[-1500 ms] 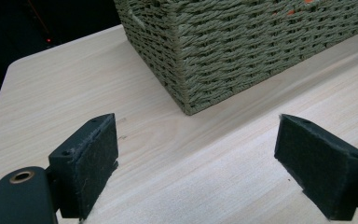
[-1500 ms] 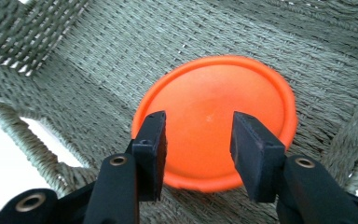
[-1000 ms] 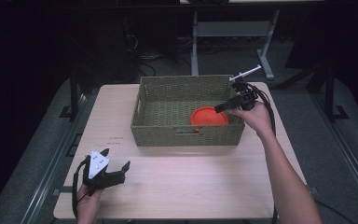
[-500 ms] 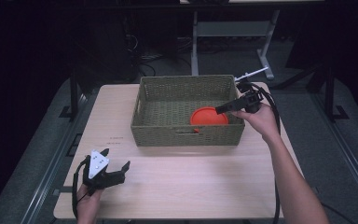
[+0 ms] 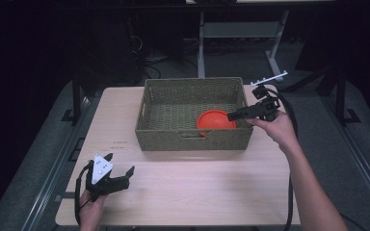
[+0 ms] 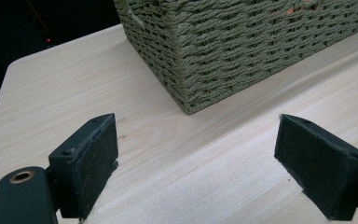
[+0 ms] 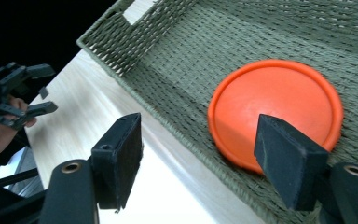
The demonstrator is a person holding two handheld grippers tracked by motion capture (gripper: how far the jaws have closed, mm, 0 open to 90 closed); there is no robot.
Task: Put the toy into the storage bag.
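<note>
A person sits at a wooden table [image 5: 192, 192], holding a two-jaw gripper in each hand. The left gripper [image 5: 120, 177] rests low on the table at the near left corner, its jaws spread wide with nothing but bare tabletop between them. Ahead of those jaws and a little to the right, well apart from them, stands the near corner of a woven green basket [image 6: 242, 51]. The right gripper [image 5: 237, 115] hangs at the basket's right end, its jaws pointing in over the rim. Its jaws have just been opening and now stand wide apart, with nothing held between them. In the right gripper view, one jaw sits over the table outside the basket wall and the other sits over the inside. An orange disc [image 7: 275, 109] lies flat on the basket floor just beyond the inside jaw, which covers part of its near edge; whether they touch cannot be told.
</note>
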